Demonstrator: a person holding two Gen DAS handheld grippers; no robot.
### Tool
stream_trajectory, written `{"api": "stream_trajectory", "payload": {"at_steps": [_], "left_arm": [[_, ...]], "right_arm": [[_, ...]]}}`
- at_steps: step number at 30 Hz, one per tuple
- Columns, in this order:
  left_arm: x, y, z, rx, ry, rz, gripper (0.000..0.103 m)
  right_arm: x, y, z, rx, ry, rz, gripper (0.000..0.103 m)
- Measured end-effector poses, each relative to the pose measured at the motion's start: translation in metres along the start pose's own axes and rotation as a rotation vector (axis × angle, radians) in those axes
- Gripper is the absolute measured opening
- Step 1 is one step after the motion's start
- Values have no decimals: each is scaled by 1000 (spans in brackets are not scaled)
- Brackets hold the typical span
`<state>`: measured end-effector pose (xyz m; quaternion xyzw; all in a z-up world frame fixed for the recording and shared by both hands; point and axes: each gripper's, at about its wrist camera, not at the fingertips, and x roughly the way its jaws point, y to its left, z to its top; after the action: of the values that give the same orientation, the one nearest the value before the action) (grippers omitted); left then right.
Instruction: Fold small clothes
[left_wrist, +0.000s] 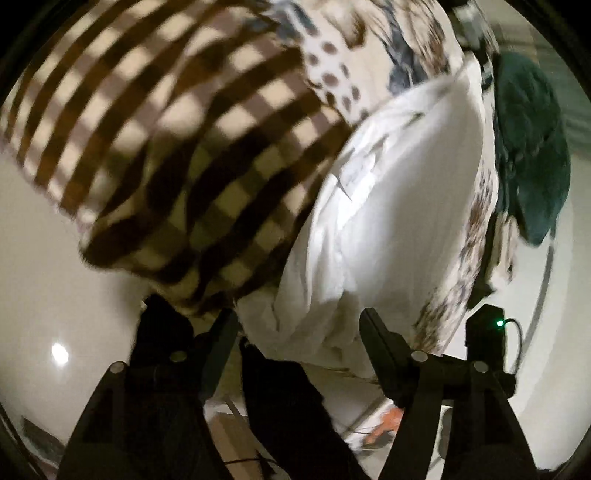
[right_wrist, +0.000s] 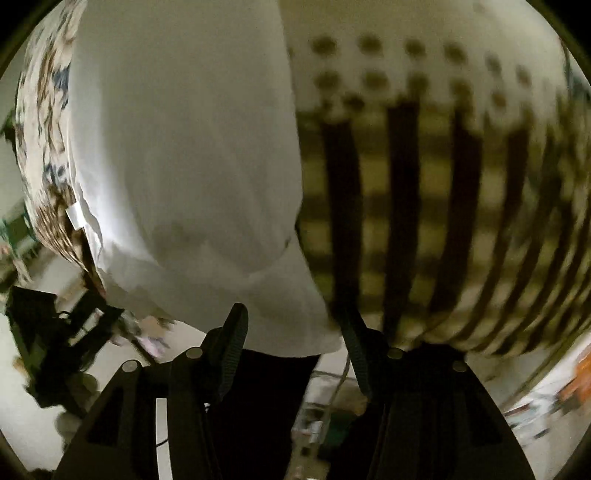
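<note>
A white garment (left_wrist: 373, 221) lies across a pile of patterned cloth. It fills the middle of the left wrist view and the upper left of the right wrist view (right_wrist: 192, 166). My left gripper (left_wrist: 299, 321) is open, its fingers either side of the white garment's near edge. My right gripper (right_wrist: 293, 325) is open too, with the white garment's hem hanging between its fingers. A brown checked cloth (left_wrist: 177, 155) lies beside the white one and also shows in the right wrist view (right_wrist: 443, 229).
A spotted and leaf-printed cloth (left_wrist: 369, 48) lies under both. A dark green garment (left_wrist: 532, 147) sits at the far right. The pale tabletop (left_wrist: 44, 258) shows at the left. The other gripper's black body (right_wrist: 48, 332) is at the lower left.
</note>
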<state>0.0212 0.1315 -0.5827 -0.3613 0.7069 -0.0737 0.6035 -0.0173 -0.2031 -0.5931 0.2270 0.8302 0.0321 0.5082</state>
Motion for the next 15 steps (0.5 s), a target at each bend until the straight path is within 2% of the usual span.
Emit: {"api": "stream_trajectory", "payload": {"at_steps": [1, 2, 3, 4, 5, 6, 7, 11, 13, 15], "left_arm": [[5, -5, 1, 27, 1, 11, 65], [11, -10, 2, 59, -4, 34, 56], [14, -15, 2, 83, -12, 49, 18], [18, -20, 2, 111, -12, 79, 4], [20, -25, 1, 133, -13, 119, 5], [18, -27, 0, 139, -19, 129, 5], [14, -28, -1, 142, -20, 126, 5], [-2, -21, -3, 140, -7, 131, 5], [-4, -15, -3, 159, 2, 165, 5], [1, -8, 0, 175, 23, 209, 5]], "right_arm": [[2, -5, -4, 26, -7, 21, 55], [8, -6, -11, 39, -14, 29, 55], [9, -9, -14, 54, -23, 32, 55], [11, -10, -19, 70, -38, 34, 54], [8, -13, -25, 89, -60, 35, 45], [5, -15, -29, 99, -78, 32, 32], [4, -17, -34, 96, -89, 14, 5], [-17, -37, -47, 76, -140, -40, 3], [-18, -44, -54, 84, -139, -53, 1], [-21, -57, -56, 83, -125, -105, 0]]}}
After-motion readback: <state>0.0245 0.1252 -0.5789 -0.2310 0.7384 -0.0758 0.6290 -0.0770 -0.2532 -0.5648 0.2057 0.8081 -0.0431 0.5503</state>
